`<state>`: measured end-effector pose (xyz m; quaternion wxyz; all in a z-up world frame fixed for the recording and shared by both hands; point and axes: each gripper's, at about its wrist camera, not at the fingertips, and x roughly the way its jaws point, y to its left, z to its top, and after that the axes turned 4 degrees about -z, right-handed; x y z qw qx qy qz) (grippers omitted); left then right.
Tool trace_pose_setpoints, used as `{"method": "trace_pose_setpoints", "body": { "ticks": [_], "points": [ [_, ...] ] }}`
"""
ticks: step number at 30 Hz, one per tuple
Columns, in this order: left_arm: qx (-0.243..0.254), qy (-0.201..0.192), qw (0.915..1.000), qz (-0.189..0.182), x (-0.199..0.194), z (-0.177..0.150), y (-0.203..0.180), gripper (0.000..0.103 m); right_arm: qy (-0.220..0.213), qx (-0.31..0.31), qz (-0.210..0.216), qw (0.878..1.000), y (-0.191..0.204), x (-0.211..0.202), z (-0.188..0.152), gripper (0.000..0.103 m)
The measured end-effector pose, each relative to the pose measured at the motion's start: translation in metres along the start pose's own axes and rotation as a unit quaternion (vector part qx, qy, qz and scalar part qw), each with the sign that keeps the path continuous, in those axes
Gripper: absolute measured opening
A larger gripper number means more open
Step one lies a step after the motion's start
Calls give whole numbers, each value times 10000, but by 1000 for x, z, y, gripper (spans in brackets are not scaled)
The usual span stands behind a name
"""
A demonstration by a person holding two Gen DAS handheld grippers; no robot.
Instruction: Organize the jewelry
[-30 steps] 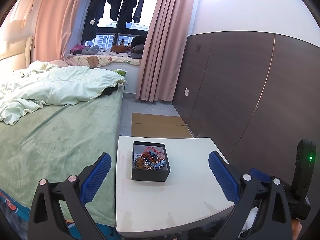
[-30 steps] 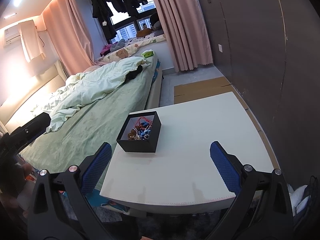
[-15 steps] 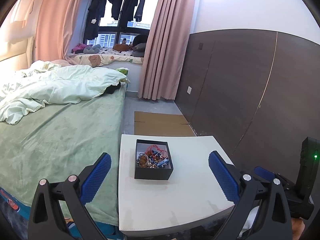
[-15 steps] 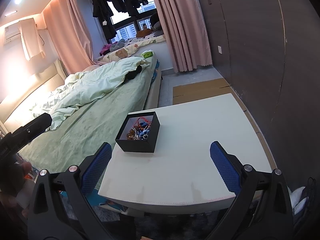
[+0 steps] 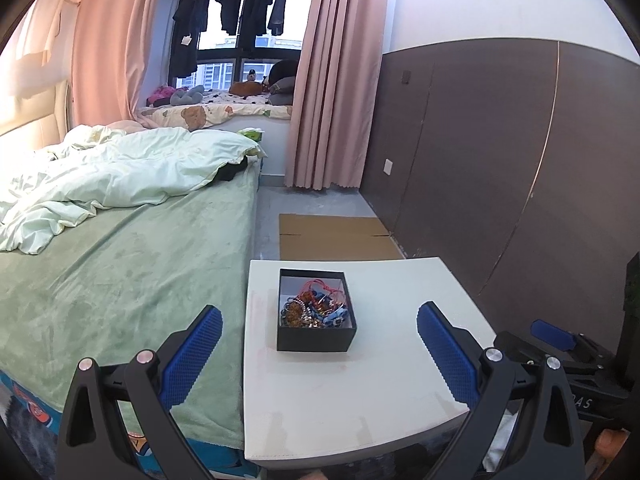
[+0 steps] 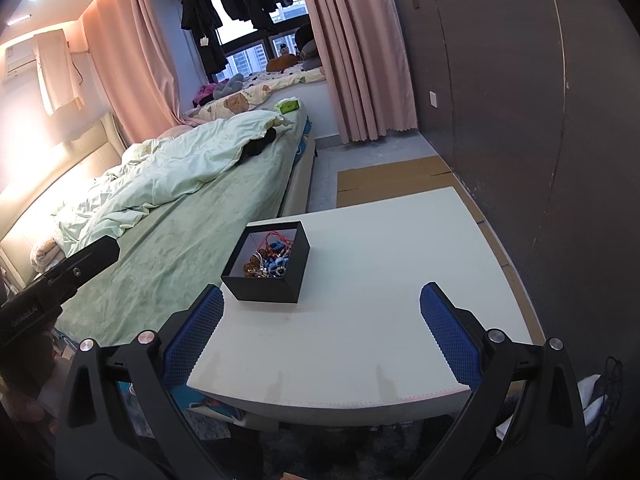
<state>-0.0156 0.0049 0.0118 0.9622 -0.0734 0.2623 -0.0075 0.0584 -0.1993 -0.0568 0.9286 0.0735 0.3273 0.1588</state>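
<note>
On the white table a black box held tangled jewelry; both the left gripper and right gripper hovered short, spread wide, holding nothing. Sorted or not, unclear.

- Pale letters are showing on the black body of the right gripper at the lower right of the left wrist view; only "AS" is reading clearly.
- Faint lettering is running along the left gripper at the left edge of the right wrist view, too blurred to read.

bed green | curtains pink | wall panel brown | window daylit
</note>
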Motion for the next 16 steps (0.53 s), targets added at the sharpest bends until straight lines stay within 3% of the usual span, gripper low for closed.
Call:
{"method": "trace_pose_setpoints", "body": {
  "ticks": [16],
  "points": [
    [21, 36, 10000, 39, 10, 2, 8, 95, 152, -195, -78, 9997, 9, 15, 1, 98]
  ]
}}
